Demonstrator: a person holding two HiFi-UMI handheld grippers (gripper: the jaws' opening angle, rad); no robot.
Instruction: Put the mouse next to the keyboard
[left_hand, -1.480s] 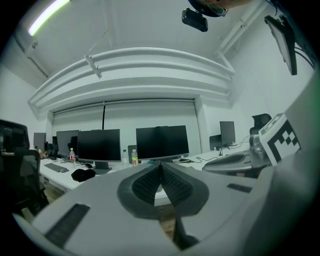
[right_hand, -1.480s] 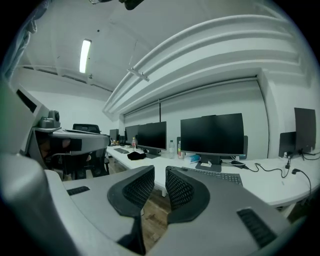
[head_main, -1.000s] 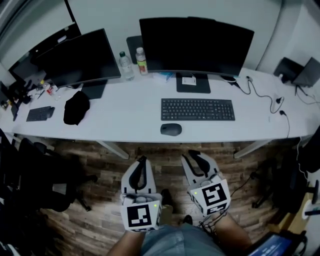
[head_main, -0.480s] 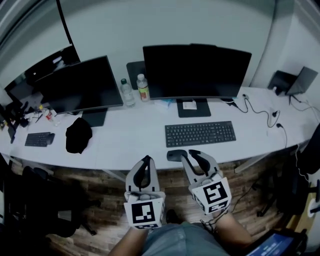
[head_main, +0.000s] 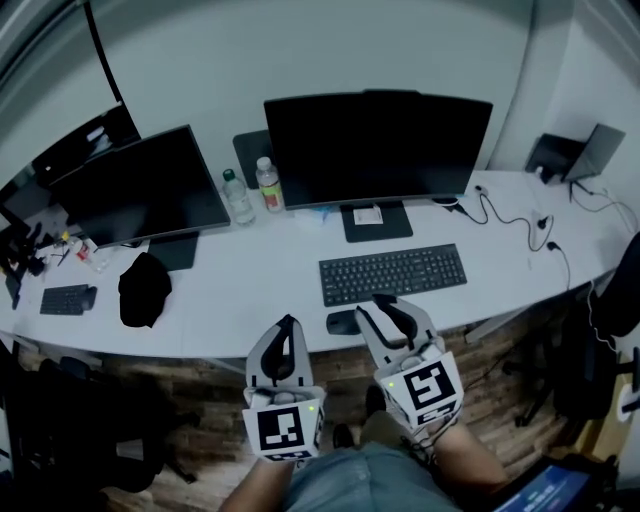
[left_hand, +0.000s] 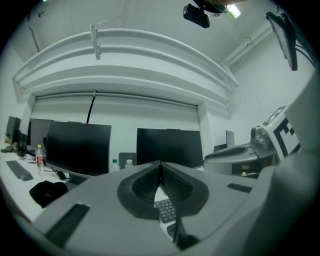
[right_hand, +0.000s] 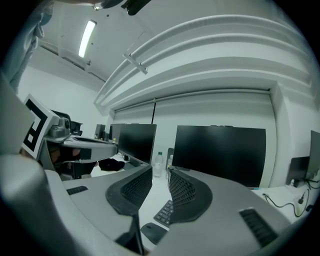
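A dark mouse lies near the white desk's front edge, just in front of the left end of the black keyboard. My right gripper hovers at the desk edge, its tips just right of the mouse and nothing between the jaws, which are opening. In the right gripper view the mouse and keyboard show below the parted jaws. My left gripper is shut and empty, held in front of the desk edge left of the mouse. Its tips meet above the keyboard.
Two dark monitors stand at the back, with two bottles between them. A black cap and a small keyboard lie at the left. Cables trail at the right. A black chair stands on the wooden floor.
The desk has come closer in view and both grippers have moved forward to its front edge. The right gripper's tips now sit beside the mouse.
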